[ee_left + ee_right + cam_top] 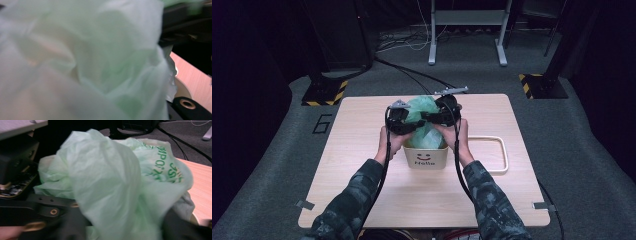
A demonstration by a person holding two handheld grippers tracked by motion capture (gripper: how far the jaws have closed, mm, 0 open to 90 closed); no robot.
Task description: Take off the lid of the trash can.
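Fingers of both grippers press into the green bag (424,117) above the bin (426,156).

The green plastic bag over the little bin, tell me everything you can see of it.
The green plastic bag is thin, pale and translucent, heavily crumpled, with darker green print on one side. It bunches up out of the small cream bin with a smiley face near the table's middle. The left gripper and right gripper press in on it from either side; whether their jaws pinch the film is hidden.
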